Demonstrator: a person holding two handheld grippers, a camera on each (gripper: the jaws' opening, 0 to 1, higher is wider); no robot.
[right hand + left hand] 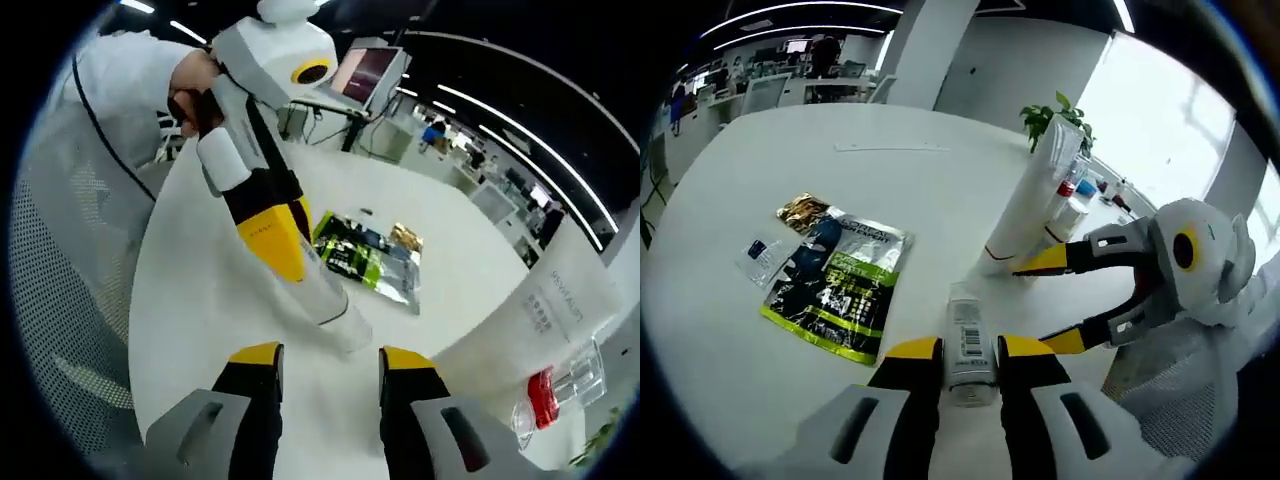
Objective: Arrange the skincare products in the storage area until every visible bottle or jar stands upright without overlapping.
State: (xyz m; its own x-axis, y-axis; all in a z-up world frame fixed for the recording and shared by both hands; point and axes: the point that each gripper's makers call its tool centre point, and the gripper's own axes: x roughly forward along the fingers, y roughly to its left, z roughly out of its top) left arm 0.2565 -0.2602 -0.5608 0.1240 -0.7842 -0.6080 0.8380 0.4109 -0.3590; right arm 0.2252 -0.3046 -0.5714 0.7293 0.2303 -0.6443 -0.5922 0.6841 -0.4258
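My left gripper (970, 352) jaws grip a small bottle (970, 340) lying near the table (840, 190) edge; my right gripper (330, 362) stands open beside it.

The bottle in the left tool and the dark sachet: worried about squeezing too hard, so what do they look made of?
The bottle looks like frosted, translucent plastic: milky, matte body with a printed barcode label, possibly rigid. The left tool is shut on it. The sachet looks like glossy plastic film or foil laminate: wrinkled surface, light glints, flat on the table.
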